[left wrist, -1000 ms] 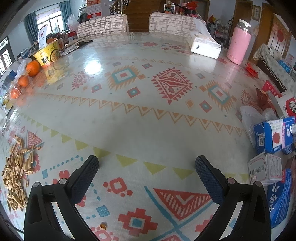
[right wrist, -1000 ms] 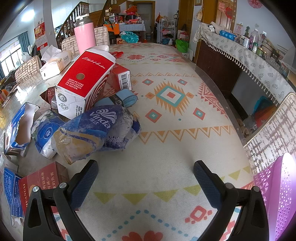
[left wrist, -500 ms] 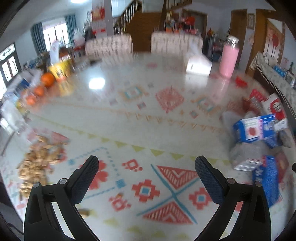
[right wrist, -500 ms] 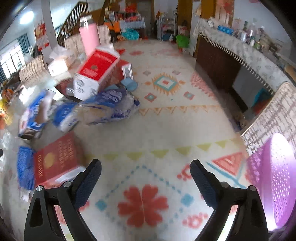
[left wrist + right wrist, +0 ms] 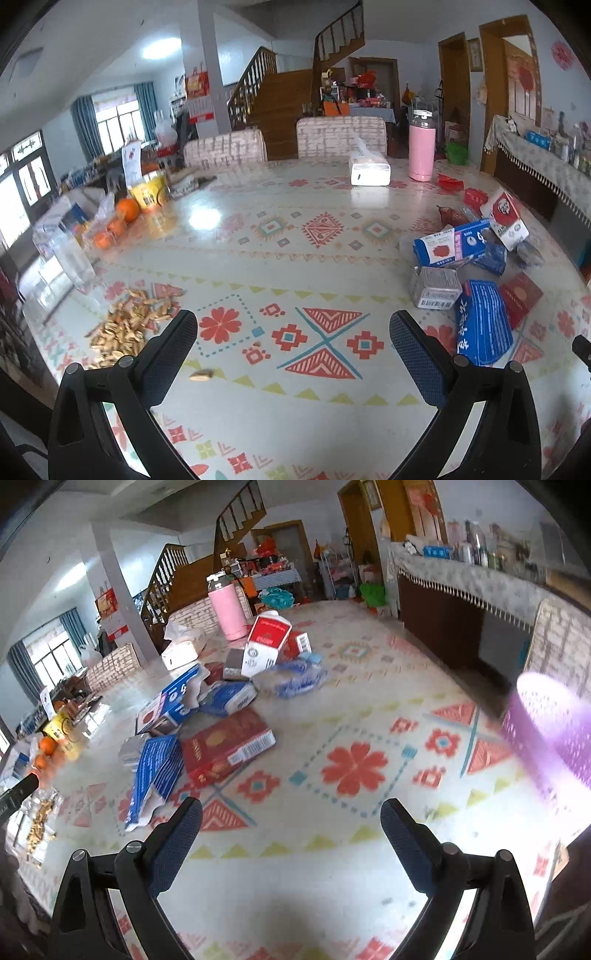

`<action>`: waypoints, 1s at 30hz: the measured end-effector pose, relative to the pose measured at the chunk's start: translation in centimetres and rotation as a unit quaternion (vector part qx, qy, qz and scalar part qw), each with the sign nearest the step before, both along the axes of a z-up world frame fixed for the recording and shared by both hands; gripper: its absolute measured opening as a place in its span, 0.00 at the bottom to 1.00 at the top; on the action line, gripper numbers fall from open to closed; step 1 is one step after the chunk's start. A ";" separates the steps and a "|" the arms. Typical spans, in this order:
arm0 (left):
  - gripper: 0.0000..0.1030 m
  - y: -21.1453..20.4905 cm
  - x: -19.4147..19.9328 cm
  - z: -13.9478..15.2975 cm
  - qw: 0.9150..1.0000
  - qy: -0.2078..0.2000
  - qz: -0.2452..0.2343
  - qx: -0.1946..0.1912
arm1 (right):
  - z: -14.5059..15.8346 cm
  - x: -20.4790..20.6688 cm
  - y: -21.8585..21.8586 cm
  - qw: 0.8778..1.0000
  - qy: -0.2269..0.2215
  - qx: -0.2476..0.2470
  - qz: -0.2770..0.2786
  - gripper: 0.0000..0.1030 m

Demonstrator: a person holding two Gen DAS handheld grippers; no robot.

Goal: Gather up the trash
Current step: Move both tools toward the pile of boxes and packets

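Both grippers have pulled back and risen since a second ago, so each camera now takes in far more of the patterned table [image 5: 332, 266] than before. The left gripper [image 5: 293, 356] hangs over the near edge with its jaws spread wide and nothing between them; earlier its view held only the seed-shell pile's edge, and now the whole pile of shells [image 5: 129, 325] shows near the table's left edge, with one stray shell [image 5: 201, 375] just ahead of the left finger. The trash heap sits toward the right edge: a blue carton [image 5: 452, 247], a grey barcode box [image 5: 436, 288], a flattened blue box [image 5: 484, 321], a red box [image 5: 521, 299] and a red-and-white carton [image 5: 506, 218]. At the far edge stand a pink bottle [image 5: 421, 155] and a white tissue pack [image 5: 371, 168]; oranges [image 5: 127, 210] lie at the left edge. The right gripper [image 5: 291, 843] is likewise wide open and empty above bare cloth. A second ago the crumpled Vinda wrapper [image 5: 295, 675] lay just ahead of its left finger; now it lies well away, with the red box [image 5: 229, 747] and flattened blue box [image 5: 155, 771] nearer. A purple perforated basket [image 5: 554, 731] shows larger at the right edge, blurred.
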State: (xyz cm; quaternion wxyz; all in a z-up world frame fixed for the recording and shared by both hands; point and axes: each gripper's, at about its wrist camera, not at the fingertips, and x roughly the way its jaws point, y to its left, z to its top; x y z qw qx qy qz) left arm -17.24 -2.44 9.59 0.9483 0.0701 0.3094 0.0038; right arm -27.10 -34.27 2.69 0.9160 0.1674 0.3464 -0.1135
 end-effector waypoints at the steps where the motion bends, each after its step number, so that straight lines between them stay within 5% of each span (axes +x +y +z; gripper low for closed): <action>1: 1.00 0.0 -0.1 -0.1 1.000 0.000 -0.003 0.002 | -0.1 -0.1 0.3 1.000 0.000 -0.009 -0.002 0.96; 10: 1.00 -0.9 -0.4 -1.0 1.000 0.016 -0.019 0.008 | 0.0 -1.6 1.0 0.998 -0.018 -0.052 -0.019 0.96; 19: 1.00 -1.3 -0.1 -2.2 0.999 0.035 -0.026 0.009 | -0.2 -2.3 1.0 0.999 -0.038 -0.037 -0.006 0.96; 30: 1.00 -1.5 -0.2 -2.8 0.998 0.048 -0.034 -0.011 | -0.6 -2.3 1.8 0.997 -0.017 -0.069 -0.005 0.96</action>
